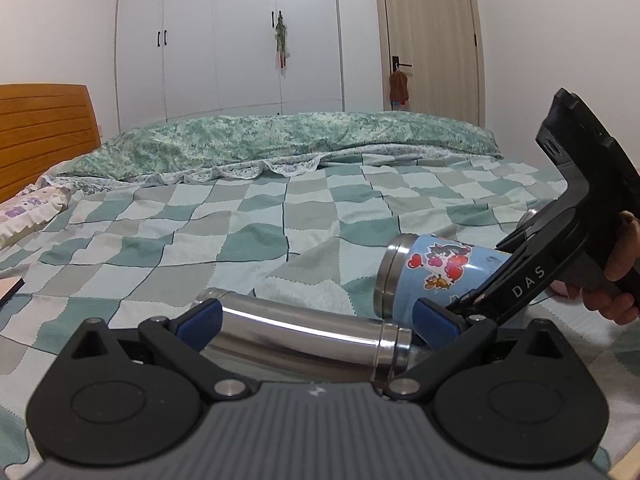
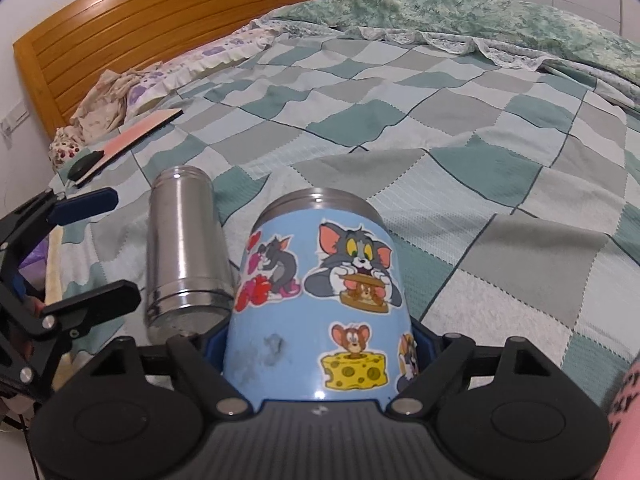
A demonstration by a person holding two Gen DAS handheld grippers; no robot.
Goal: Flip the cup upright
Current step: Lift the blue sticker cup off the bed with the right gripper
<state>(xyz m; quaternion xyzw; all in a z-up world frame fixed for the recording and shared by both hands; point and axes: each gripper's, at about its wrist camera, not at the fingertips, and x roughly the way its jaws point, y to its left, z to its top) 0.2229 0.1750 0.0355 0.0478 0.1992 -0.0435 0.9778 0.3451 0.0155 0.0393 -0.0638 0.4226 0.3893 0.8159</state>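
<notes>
Your right gripper (image 2: 320,344) has its jaws spread wide around the blue cartoon cup (image 2: 316,296), blue pads (image 2: 420,350) pressed to both sides of the cup's lower body, so it's clamped on it. The cup lies on its side on the checkered blanket (image 2: 460,168), steel-rimmed end (image 2: 318,200) pointing away from your right camera; which end is the mouth, can't tell. From the left view the same cup (image 1: 436,272) sits right of centre with your right gripper (image 1: 472,300) coming in from the right, your hand (image 1: 618,276) on its handle. Your left gripper (image 1: 316,324) is wide open, blue pads (image 1: 200,318) either side of the steel flask (image 1: 296,330), which lies across the gap between the fingers, lengthwise from one pad to the other; whether the pads touch it, can't tell, doesn't read as a grip. In the right view the flask (image 2: 186,248) lies just beside the cup on its left, maybe touching near the base, and your left gripper (image 2: 86,244) is at the left edge, fingers apart. Further out: a pink flat board (image 2: 132,140) on the blanket near the floral pillow (image 2: 160,76), wooden headboard (image 2: 120,28) behind. A green patterned duvet (image 1: 280,140) is bunched along the far side of the bed, white wardrobe (image 1: 228,36) and door (image 1: 428,32) behind it.
</notes>
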